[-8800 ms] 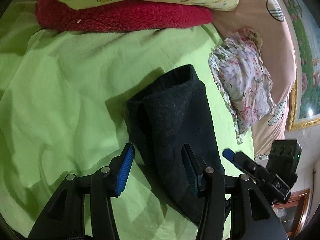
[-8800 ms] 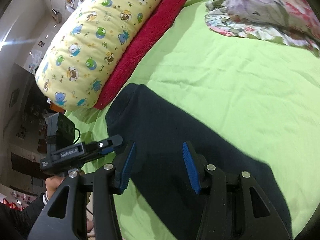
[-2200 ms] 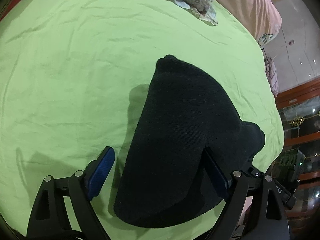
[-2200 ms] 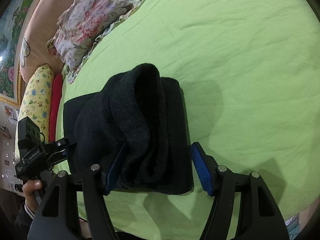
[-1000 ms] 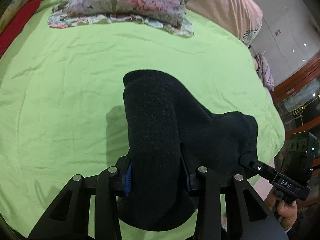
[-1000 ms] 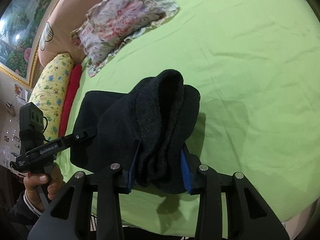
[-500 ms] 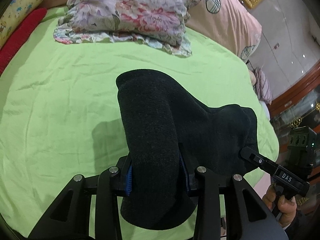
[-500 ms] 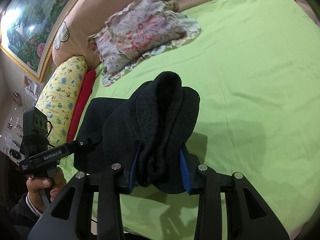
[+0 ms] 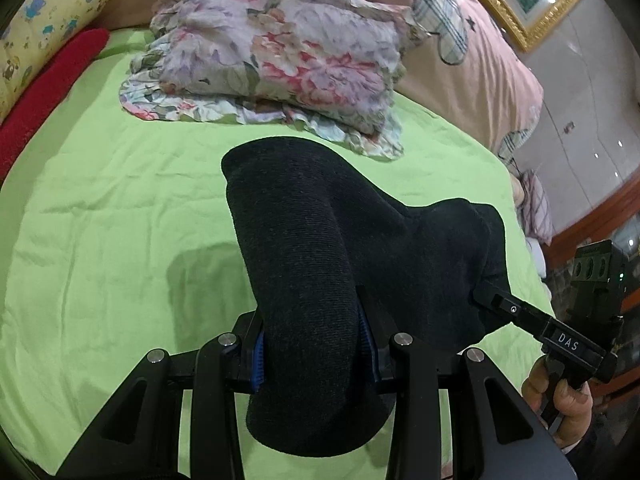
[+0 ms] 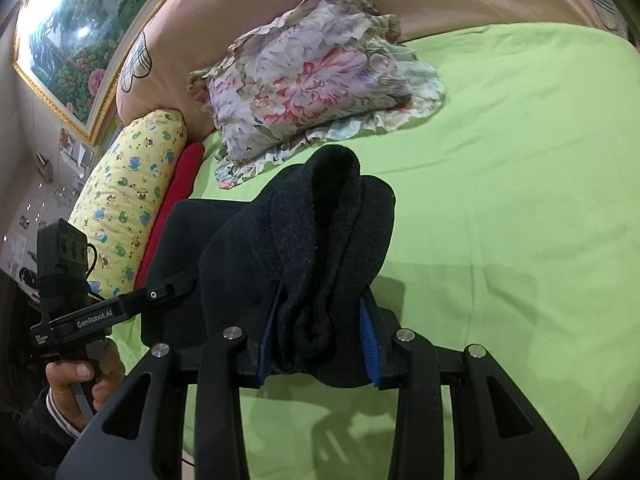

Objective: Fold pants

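The black pants (image 9: 320, 248) are folded into a thick bundle and held up above the green bed sheet (image 9: 112, 208). My left gripper (image 9: 312, 344) is shut on one end of the bundle, blue pads pressed into the cloth. My right gripper (image 10: 320, 336) is shut on the other end of the pants (image 10: 304, 240), where several layers bunch between the pads. The right gripper (image 9: 496, 300) shows at the right of the left wrist view. The left gripper (image 10: 176, 284) shows at the left of the right wrist view.
A floral pillow (image 9: 280, 52) lies at the head of the bed, against a pink headboard cushion (image 9: 472, 60). A yellow cartoon bolster (image 10: 128, 196) and a red blanket (image 10: 176, 196) lie along one side. The green sheet (image 10: 520, 200) is bare elsewhere.
Both grippers, open around the bundle 2.2 s ago, have shut on the pants and lifted them. The view has tilted up toward the pillows over the last second.
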`<state>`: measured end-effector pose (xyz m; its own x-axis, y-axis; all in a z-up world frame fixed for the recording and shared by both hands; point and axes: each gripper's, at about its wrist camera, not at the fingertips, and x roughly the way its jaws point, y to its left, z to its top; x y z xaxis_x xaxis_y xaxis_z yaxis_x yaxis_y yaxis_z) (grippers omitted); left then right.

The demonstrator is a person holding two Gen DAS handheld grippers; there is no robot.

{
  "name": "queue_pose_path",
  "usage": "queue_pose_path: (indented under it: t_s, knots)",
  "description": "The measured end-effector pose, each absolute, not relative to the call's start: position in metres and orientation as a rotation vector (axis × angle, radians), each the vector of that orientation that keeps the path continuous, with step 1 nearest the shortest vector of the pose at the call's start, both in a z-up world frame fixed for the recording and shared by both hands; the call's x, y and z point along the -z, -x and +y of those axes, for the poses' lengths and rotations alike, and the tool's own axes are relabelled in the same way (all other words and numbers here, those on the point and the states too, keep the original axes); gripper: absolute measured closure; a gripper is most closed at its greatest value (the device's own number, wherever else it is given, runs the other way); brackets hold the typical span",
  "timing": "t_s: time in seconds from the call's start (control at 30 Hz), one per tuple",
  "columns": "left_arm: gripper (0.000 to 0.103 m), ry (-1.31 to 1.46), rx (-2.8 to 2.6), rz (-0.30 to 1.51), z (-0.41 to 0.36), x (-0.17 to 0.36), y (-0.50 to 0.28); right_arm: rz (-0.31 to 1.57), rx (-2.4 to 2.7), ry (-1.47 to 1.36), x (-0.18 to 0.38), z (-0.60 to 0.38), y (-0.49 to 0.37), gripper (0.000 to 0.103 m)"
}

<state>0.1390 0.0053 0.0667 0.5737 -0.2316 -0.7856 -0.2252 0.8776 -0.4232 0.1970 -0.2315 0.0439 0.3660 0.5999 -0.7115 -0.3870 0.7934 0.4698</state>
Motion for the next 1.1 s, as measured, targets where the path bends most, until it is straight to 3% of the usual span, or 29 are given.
queue_pose_path:
  t_s: [0.67, 0.93, 1.03, 1.1]
  knots:
    - [0.065, 0.547, -0.120, 1.019, 0.045, -0.016, -0.197, 1.145, -0.724, -0.210, 0.003, -0.189, -0.296, 0.064]
    - [0.044, 0.567, -0.154, 1.042, 0.050, -0.001, -0.192, 1.205, -0.698, -0.232, 0.030, -0.203, -0.309, 0.053]
    - [0.032, 0.589, -0.182, 1.042, 0.053, 0.006, -0.188, 1.198, -0.714, -0.233, 0.039, -0.209, -0.311, 0.052]
    - [0.028, 0.583, -0.177, 1.035, 0.053, 0.011, -0.187, 1.175, -0.725, -0.220, 0.045, -0.213, -0.312, 0.043]
